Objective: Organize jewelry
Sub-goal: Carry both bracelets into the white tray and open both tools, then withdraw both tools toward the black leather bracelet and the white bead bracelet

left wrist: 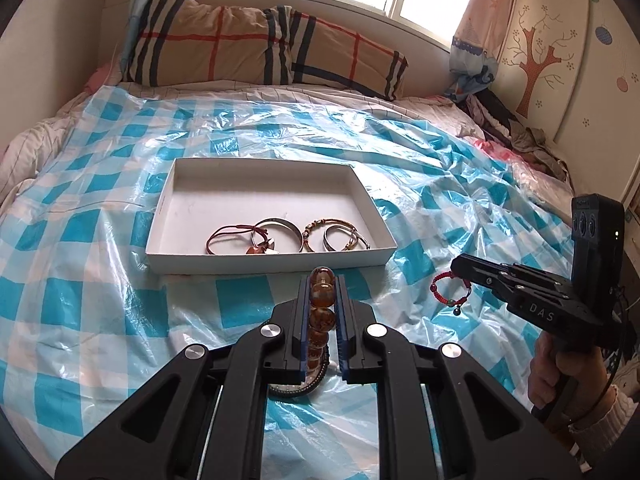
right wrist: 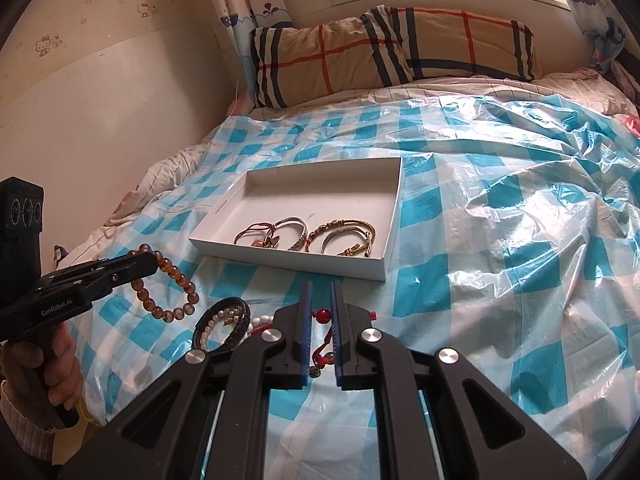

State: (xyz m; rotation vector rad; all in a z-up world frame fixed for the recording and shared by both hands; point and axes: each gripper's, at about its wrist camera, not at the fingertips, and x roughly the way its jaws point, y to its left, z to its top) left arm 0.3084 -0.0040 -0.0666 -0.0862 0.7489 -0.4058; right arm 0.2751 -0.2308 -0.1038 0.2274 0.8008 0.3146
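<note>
The left tool (left wrist: 323,280) pinches an amber bead bracelet (right wrist: 168,284) and the right tool (right wrist: 320,292) a red cord bracelet (left wrist: 448,290), both aloft before the white box (left wrist: 362,258): light, limp loops, probably best gripped across the strand.

Right gripper (right wrist: 320,320) clamps red cord bracelet (right wrist: 322,314); left gripper (right wrist: 150,263) clamps amber bead bracelet (right wrist: 168,288).
</note>
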